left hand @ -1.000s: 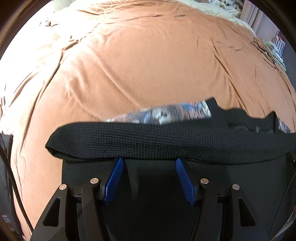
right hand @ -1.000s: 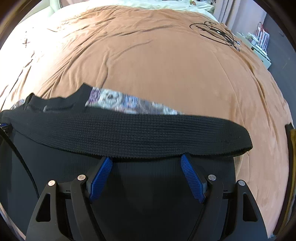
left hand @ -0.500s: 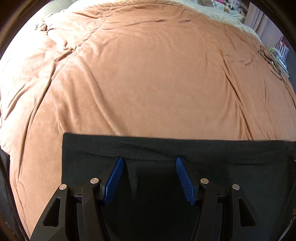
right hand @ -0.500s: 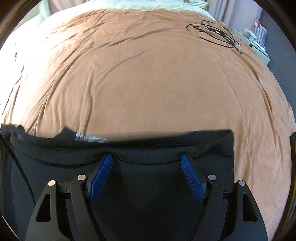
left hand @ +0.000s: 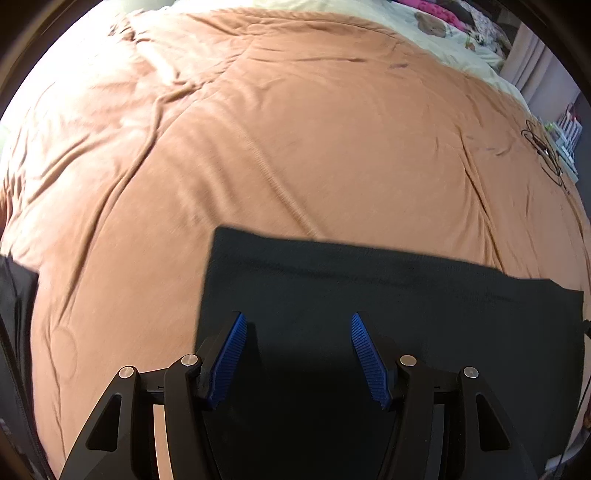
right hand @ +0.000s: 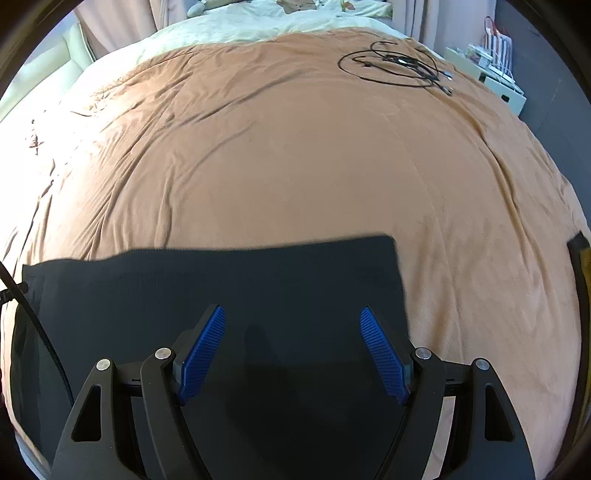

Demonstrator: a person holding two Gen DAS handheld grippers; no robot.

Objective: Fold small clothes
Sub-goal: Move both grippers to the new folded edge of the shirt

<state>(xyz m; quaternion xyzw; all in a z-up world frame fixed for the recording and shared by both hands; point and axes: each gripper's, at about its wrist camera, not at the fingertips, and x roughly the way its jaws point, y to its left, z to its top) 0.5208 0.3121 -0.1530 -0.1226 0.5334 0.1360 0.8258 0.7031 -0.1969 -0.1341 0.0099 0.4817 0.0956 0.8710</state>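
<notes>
Garment: a black knit garment (left hand: 388, 295) lies flat on the bed, folded into a rectangle with a straight far edge; its left corner shows in the left wrist view, its right corner (right hand: 388, 243) in the right wrist view.
Bed: covered by a wrinkled orange-brown blanket (left hand: 277, 147), with a pale sheet (right hand: 240, 29) at the far end.
Left gripper (left hand: 298, 354): jaws apart, nothing between the blue pads (left hand: 229, 358); it points down over the left part of the garment, and whether the tips touch the cloth I cannot tell.
Right gripper (right hand: 291, 350): jaws apart and empty, blue pads (right hand: 384, 354) over the right part of the garment, the right pad near the garment's right edge.
Cable: a coiled black cable (right hand: 399, 64) lies on the blanket at the far right, well apart from the garment.
Room edge: a white unit (right hand: 487, 81) stands beside the bed on the right.
Other cloth: a dark piece (left hand: 14, 295) shows at the left edge of the left wrist view, too cut off to identify.
</notes>
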